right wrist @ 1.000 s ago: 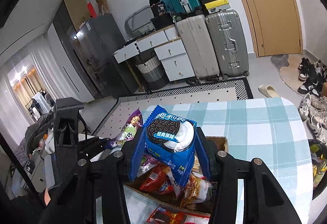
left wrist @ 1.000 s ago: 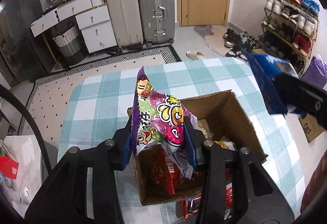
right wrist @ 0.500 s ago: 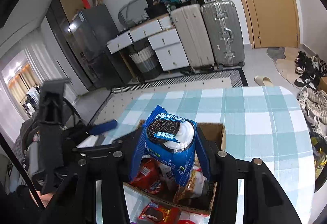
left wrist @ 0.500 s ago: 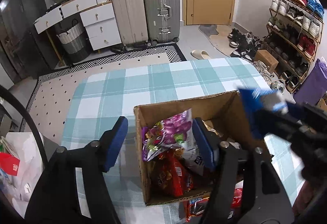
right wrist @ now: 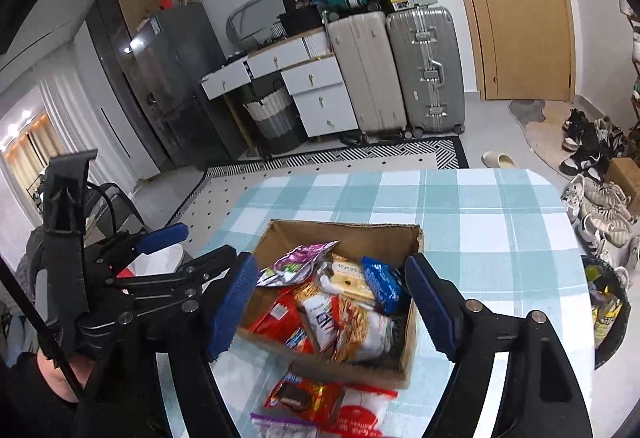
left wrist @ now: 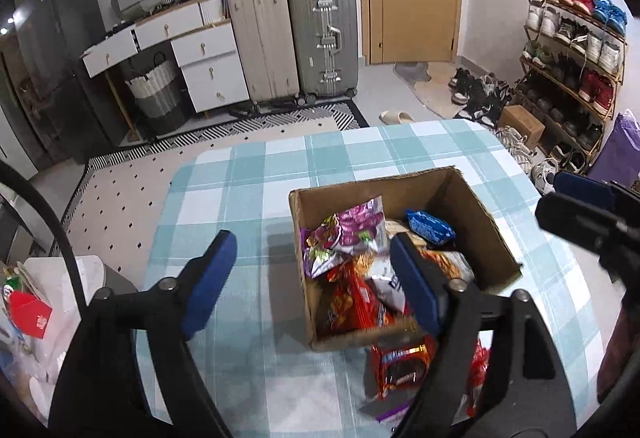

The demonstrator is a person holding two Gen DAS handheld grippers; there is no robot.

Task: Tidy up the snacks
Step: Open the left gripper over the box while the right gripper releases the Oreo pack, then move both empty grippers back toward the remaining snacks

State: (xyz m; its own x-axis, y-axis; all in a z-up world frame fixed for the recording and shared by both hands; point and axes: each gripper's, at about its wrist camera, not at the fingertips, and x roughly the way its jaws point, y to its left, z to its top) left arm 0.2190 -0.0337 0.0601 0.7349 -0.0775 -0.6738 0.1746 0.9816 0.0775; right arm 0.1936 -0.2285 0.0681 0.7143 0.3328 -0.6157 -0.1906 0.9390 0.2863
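Left gripper (left wrist: 312,274): jaws opening, nothing between the pads, poised over the box's near-left corner.
Right gripper (right wrist: 332,302): jaws opening and empty, above the box.
Loose snacks (right wrist: 304,400): red packets on the table at 6 o'clock of the box, not yet packed.
Cardboard box (right wrist: 416,238): mid-table, holding the purple packet (left wrist: 348,234), blue cookie pack (right wrist: 380,282) and others.
Progress: judged mostly done; a few packets left.
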